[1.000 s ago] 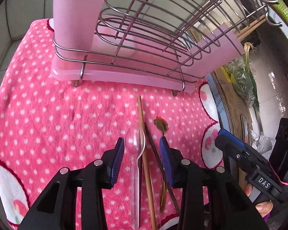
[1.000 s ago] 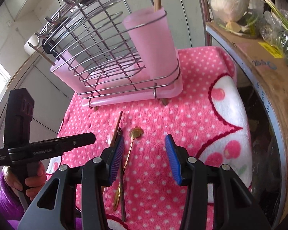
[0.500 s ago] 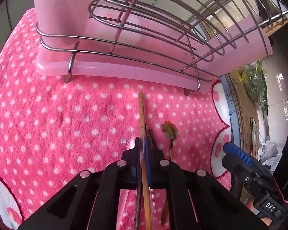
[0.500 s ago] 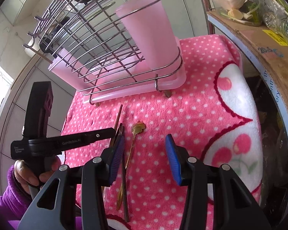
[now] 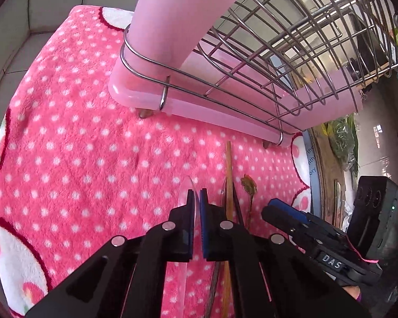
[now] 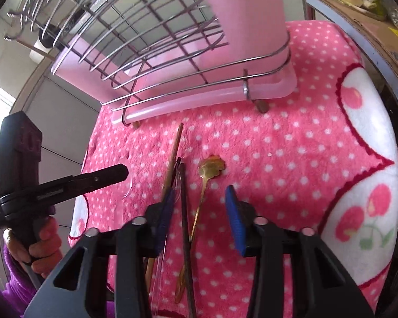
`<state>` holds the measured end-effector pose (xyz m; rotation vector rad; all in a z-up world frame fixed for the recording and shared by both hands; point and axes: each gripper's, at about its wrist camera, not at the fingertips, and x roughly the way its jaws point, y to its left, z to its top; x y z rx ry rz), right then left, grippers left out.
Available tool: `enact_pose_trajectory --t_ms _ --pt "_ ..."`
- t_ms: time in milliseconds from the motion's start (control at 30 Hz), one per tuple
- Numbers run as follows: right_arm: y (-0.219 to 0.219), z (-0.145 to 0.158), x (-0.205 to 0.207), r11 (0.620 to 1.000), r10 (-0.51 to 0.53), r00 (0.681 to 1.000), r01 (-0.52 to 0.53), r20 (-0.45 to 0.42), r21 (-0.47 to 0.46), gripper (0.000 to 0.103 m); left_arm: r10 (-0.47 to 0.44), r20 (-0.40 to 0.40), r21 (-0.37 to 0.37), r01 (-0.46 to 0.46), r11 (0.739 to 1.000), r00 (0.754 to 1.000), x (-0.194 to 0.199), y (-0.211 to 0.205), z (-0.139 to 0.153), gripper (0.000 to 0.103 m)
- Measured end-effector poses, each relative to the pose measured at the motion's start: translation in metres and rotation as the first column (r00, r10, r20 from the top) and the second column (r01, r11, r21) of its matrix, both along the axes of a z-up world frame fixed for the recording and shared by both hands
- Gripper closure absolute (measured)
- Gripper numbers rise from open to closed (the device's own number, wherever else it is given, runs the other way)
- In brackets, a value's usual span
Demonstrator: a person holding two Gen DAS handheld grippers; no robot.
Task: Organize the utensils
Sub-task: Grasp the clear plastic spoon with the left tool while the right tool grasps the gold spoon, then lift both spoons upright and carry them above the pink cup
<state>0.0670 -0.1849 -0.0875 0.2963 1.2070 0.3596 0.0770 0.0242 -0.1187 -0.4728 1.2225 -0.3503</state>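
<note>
My left gripper [image 5: 197,198] is shut on a clear plastic spoon [image 5: 186,193] and holds it just above the pink dotted towel [image 5: 74,159]. To its right a wooden chopstick [image 5: 228,175], a dark chopstick [image 5: 237,206] and a small gold spoon [image 5: 249,185] lie on the towel. My right gripper [image 6: 199,209] is open over the dark chopstick [image 6: 183,201] and the gold spoon [image 6: 211,168]; the wooden chopstick [image 6: 172,156] lies at its left finger. The left gripper [image 6: 111,175] shows at the left of the right wrist view, the clear spoon faint at its tip.
A wire dish rack [image 5: 278,61] on a pink tray [image 5: 188,108] stands behind the utensils, with a tall pink utensil cup [image 5: 172,16] at one corner. A cardboard box [image 6: 371,26] with vegetables borders the towel on the right. Tiled wall lies to the left.
My left gripper shut on the clear spoon, then lifted it and moved it left, off the chopsticks. My right gripper, open throughout, moved forward and down over the gold spoon and dark chopstick.
</note>
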Motion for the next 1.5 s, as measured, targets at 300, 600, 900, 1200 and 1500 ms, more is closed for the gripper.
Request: enact_pose_trajectory --t_ms 300,600,900,1200,1500 --pt "0.025 -0.018 0.016 0.993 -0.011 0.998 0.005 -0.055 -0.115 0.089 -0.01 0.052 -0.022 0.011 1.0 0.999 -0.006 0.005 0.017 0.1" --pt "0.019 -0.018 0.01 0.995 -0.045 0.999 0.043 -0.014 -0.09 0.1 -0.005 0.084 -0.041 0.008 0.999 0.996 -0.007 0.009 0.03 0.1" --pt "-0.02 0.021 -0.012 0.994 -0.107 0.987 0.102 0.117 0.05 0.101 0.044 0.164 -0.074 -0.032 0.997 0.985 -0.017 0.027 0.062 0.1" --pt "-0.035 0.064 -0.036 0.991 -0.128 0.955 0.114 0.267 0.067 0.101 0.088 0.266 -0.103 -0.062 0.993 0.96 -0.031 0.041 0.099 0.1" --pt "-0.038 0.11 -0.054 0.993 -0.119 0.9 0.112 0.419 0.043 0.101 0.129 0.39 -0.127 -0.085 0.988 0.912 -0.043 0.039 0.136 0.1"
